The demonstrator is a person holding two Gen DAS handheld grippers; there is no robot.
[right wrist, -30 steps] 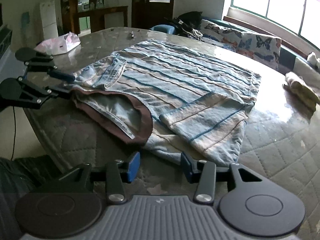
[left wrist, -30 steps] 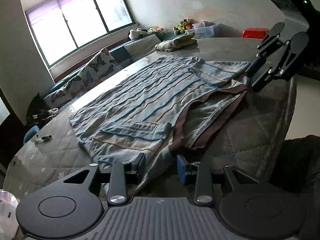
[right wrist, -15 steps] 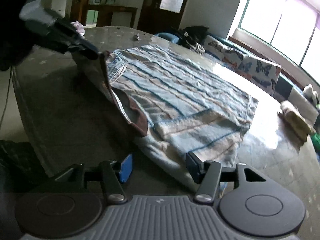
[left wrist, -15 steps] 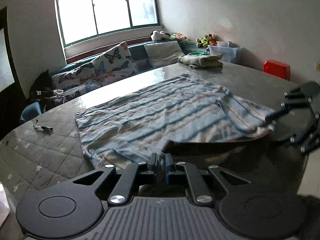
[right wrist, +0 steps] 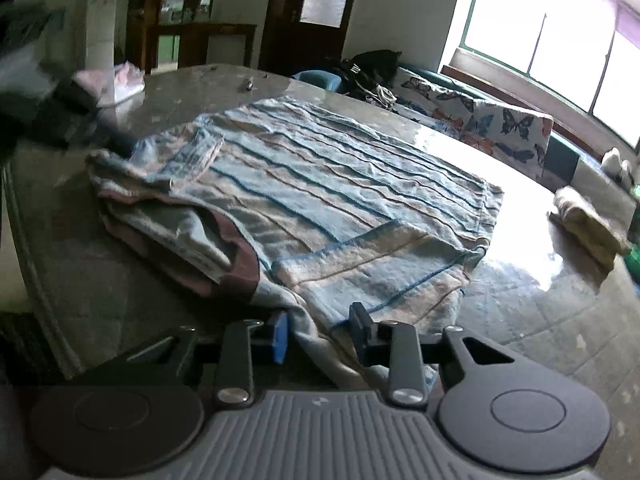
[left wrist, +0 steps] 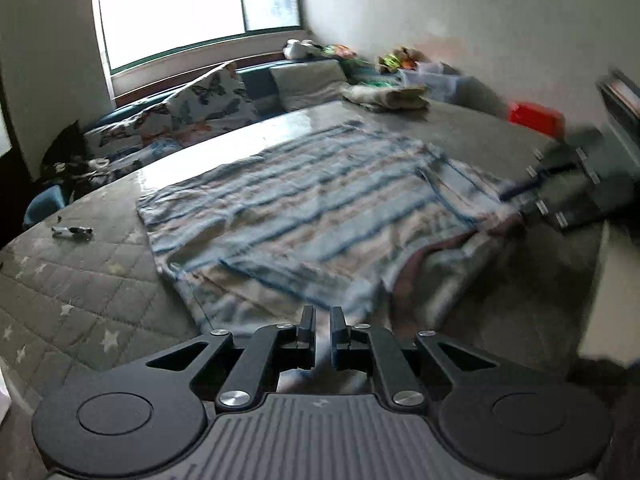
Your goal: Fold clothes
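A blue and beige striped shirt (left wrist: pixel 320 200) with a brown hem lies spread on the quilted grey table (left wrist: pixel 80 280); it also shows in the right wrist view (right wrist: pixel 340 200). My left gripper (left wrist: pixel 322 326) is shut on the shirt's near edge. My right gripper (right wrist: pixel 318 332) is open, its fingers on either side of the shirt's near corner. The right gripper shows blurred at the right of the left wrist view (left wrist: pixel 560 188). The left gripper shows blurred at the far left of the right wrist view (right wrist: pixel 40 120).
A folded beige garment (left wrist: pixel 388 98) lies at the table's far side, also in the right wrist view (right wrist: pixel 588 224). A butterfly-print sofa (left wrist: pixel 192 108) runs under the window. A red box (left wrist: pixel 536 118), a small dark object (left wrist: pixel 72 232) and a pink-white bag (right wrist: pixel 116 84) are nearby.
My left gripper shut on the shirt's edge half a second ago and still holds it. My right gripper has moved in so the shirt's corner lies between its open fingers.
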